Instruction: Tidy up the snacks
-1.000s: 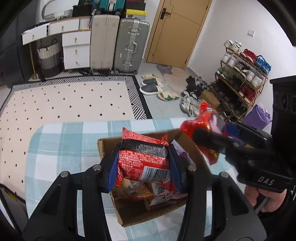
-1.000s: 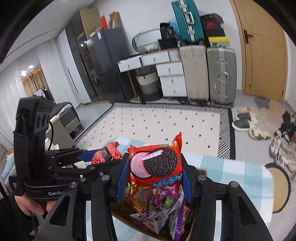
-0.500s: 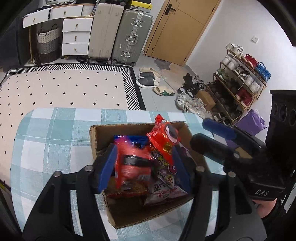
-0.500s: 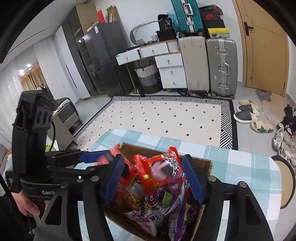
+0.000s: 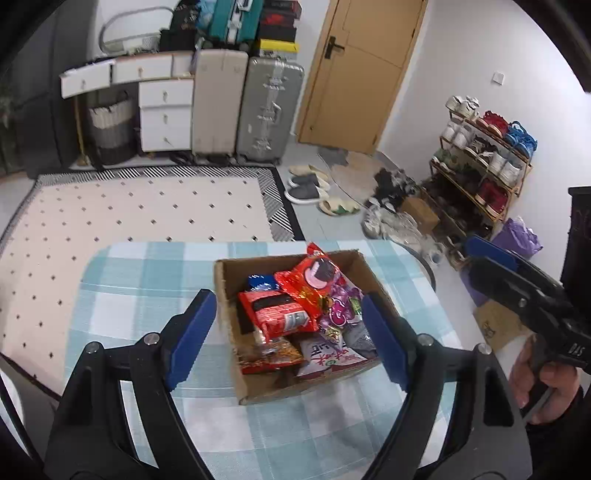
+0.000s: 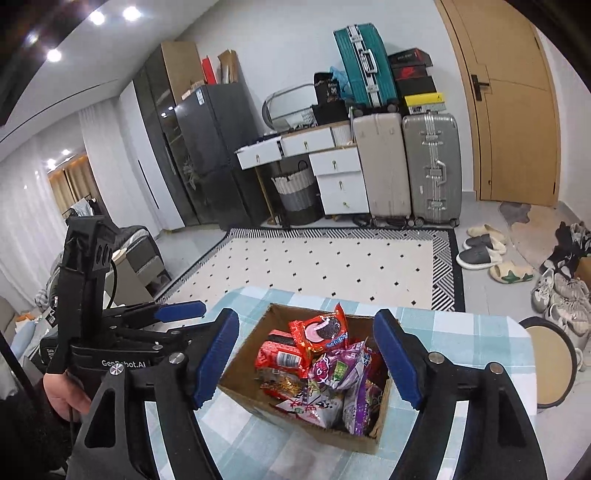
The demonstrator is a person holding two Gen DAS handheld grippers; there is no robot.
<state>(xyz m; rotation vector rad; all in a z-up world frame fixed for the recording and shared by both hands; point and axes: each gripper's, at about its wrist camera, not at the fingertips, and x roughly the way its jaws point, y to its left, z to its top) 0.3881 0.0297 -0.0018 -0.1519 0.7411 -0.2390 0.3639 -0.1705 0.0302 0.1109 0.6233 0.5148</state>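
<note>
Two upright suitcases (image 6: 406, 168) are standing beside white drawers (image 6: 338, 181) against the white wall. A dotted rug (image 5: 140, 214) is covering grey floor; ceiling lights (image 6: 110, 14) are shining.

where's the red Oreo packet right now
In both wrist views the red Oreo packet lies atop the snacks in the cardboard box, toward its far side, overlapping the red noodle packet.

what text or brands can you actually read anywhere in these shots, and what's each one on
"GenRobot.AI": on the left gripper body, seen from the right wrist view.
"DAS": on the right gripper body, upside down in the left wrist view.
Print on the snack packets in the cardboard box is too small and blurred to read.
</note>
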